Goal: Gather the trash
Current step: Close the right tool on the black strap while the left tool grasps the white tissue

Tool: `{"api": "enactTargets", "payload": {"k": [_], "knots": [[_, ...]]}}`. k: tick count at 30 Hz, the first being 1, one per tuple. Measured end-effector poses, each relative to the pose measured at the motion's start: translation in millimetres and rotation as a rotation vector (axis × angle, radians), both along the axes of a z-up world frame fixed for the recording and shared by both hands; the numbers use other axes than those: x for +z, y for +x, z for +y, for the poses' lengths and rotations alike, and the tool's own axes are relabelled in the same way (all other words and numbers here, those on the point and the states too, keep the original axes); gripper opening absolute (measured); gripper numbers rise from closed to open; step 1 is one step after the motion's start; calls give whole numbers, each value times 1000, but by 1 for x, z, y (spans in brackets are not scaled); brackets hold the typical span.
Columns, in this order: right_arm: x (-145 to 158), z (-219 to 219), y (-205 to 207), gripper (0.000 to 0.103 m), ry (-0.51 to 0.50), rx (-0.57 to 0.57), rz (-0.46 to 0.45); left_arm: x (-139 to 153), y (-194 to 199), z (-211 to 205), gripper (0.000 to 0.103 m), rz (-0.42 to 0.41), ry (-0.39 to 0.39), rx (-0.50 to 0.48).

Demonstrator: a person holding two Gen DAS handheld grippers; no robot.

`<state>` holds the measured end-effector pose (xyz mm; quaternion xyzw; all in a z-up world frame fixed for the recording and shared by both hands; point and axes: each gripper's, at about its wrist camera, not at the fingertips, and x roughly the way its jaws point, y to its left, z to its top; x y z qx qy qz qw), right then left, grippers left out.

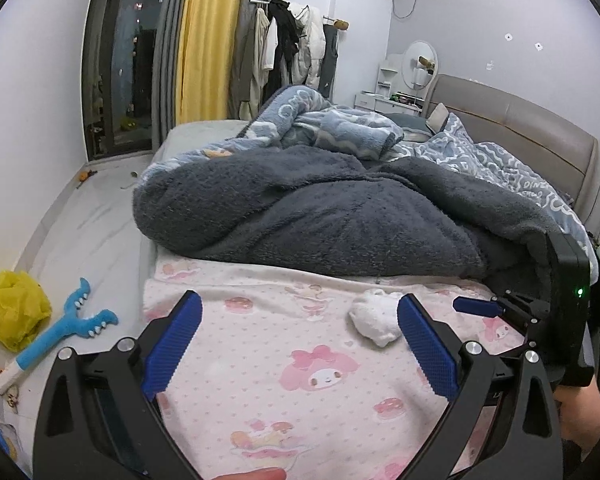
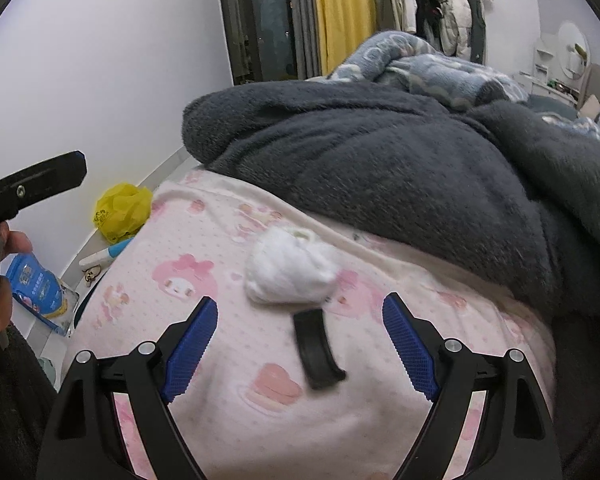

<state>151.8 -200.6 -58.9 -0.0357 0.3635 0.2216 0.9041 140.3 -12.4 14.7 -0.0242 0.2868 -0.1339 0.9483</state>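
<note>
Bedroom: bed (image 1: 260, 360) with pink cartoon sheet, dark fleece blanket (image 1: 320, 216) bunched behind. Landmark = crumpled white tissue wad (image 2: 290, 270) on the sheet, just in front of the blanket edge. Far left of it, on the floor: yellow plastic bag (image 1: 14, 310), probably the trash bag, staged within reach. Left gripper (image 1: 300, 344): jaws apart, empty, wad just inside its right pad. Black curved strip (image 2: 318, 354) lies just near side of the wad. Right gripper (image 2: 300, 350): jaws apart, empty, lined up on the wad, pitched down. Looks like the right one takes the pick.
</note>
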Motion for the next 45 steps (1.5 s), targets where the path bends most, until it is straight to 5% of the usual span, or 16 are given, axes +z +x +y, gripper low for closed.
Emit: {"api": "enactTargets", "payload": {"k": [6, 8, 31, 45], "knots": [[-16, -18, 4, 85, 55, 5, 46, -5, 8, -14, 99, 18, -10, -28], [-19, -22, 5, 70, 69, 13, 53, -7, 11, -18, 99, 19, -4, -29], [-41, -9, 21, 21, 69, 121, 81, -52, 48, -61, 99, 167, -19, -136], [-26, -51, 22, 20, 126, 23, 77, -67, 60, -94, 99, 223, -44, -144]]}}
